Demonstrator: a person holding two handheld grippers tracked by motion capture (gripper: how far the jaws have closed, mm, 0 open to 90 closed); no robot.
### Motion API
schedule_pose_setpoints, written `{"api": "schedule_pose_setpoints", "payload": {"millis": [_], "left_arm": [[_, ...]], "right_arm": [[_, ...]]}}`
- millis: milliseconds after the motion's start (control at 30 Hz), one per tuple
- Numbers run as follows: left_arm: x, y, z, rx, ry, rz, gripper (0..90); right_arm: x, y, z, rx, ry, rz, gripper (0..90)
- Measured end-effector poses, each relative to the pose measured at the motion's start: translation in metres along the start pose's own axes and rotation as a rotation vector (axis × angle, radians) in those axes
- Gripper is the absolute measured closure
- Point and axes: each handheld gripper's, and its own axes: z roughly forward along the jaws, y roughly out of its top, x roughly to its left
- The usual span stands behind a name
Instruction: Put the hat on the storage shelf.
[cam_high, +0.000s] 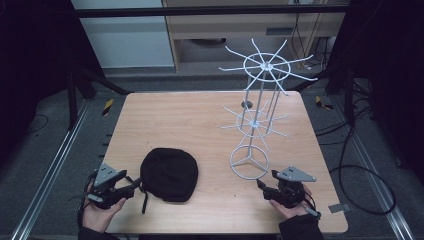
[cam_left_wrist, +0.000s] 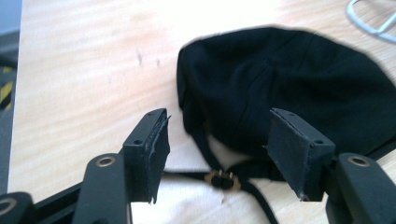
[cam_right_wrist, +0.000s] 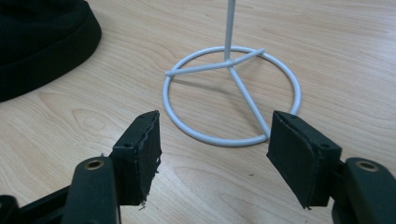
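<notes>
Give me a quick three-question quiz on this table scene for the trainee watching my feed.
1. True or false: the left gripper is clamped on the black cap.
2. Which part of the white wire rack lies just ahead of the right gripper? A) its top wheel of hooks B) its round base ring C) its middle tier
3. What small metal part shows on the cap's strap between the left gripper's jaws?

Key
1. False: both pads stand apart, clear of the cloth.
2. B, the base ring, flat on the wooden table.
3. A brass-coloured buckle.
</notes>
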Motion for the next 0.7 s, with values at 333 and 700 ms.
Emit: {"api": "schedule_pose_setpoints", "payload": {"millis": [333, 700], "left_arm": [[-0.003, 0.033, 0.024, 0.04, -0.08, 0.087, 35.5], [-0.008, 0.038, 0.074, 0.184, -0.16, 0.189, 34.0]], "right_arm": [[-0.006, -0.004, -0.001, 0.015, -0.006, -0.004, 34.4], [-0.009, -0.005, 0.002, 0.046, 0.012, -0.007, 32.1]]}}
